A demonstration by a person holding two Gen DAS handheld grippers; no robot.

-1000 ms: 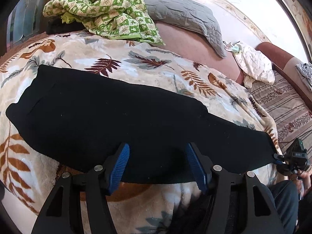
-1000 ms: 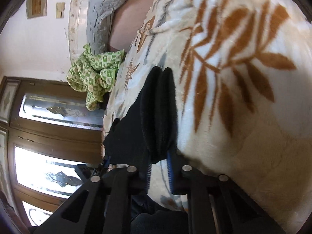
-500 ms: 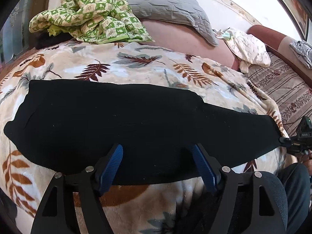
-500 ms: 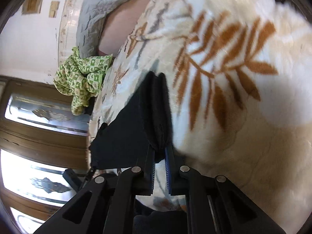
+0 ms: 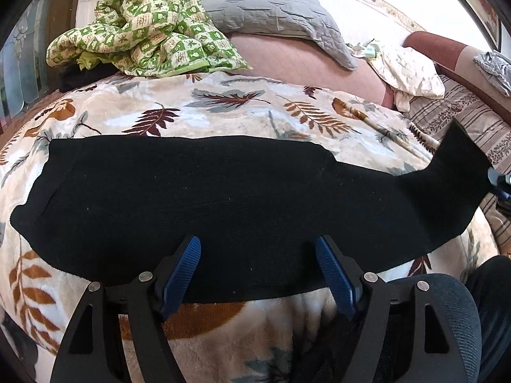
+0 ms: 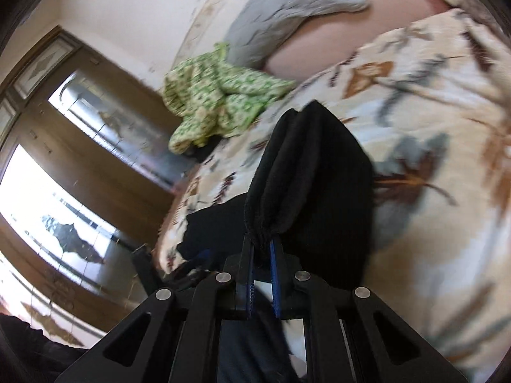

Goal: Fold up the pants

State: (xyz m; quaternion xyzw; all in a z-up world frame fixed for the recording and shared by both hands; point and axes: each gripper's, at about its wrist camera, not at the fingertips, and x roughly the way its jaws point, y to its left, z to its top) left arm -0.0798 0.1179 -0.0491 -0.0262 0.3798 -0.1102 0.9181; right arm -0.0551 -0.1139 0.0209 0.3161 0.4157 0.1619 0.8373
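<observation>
Right wrist | right gripper (image 6: 262, 249) tilted down, clamping pants (image 6: 306, 172) hem

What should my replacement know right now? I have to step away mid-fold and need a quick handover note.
Left gripper: open, nothing between its pads, poised over the near edge of the black pants; its jaws have just been opening.
Right gripper: shut on the bunched cuff end of the pants, which is lifted off the leaf-print blanket.
Pants: already doubled leg on leg, lying lengthwise across the blanket; only the cuff end is raised.
Done: cuff end gripped and picked up.
Left: probably carry the cuff end over toward the waist end, lay it down, release and smooth.
</observation>
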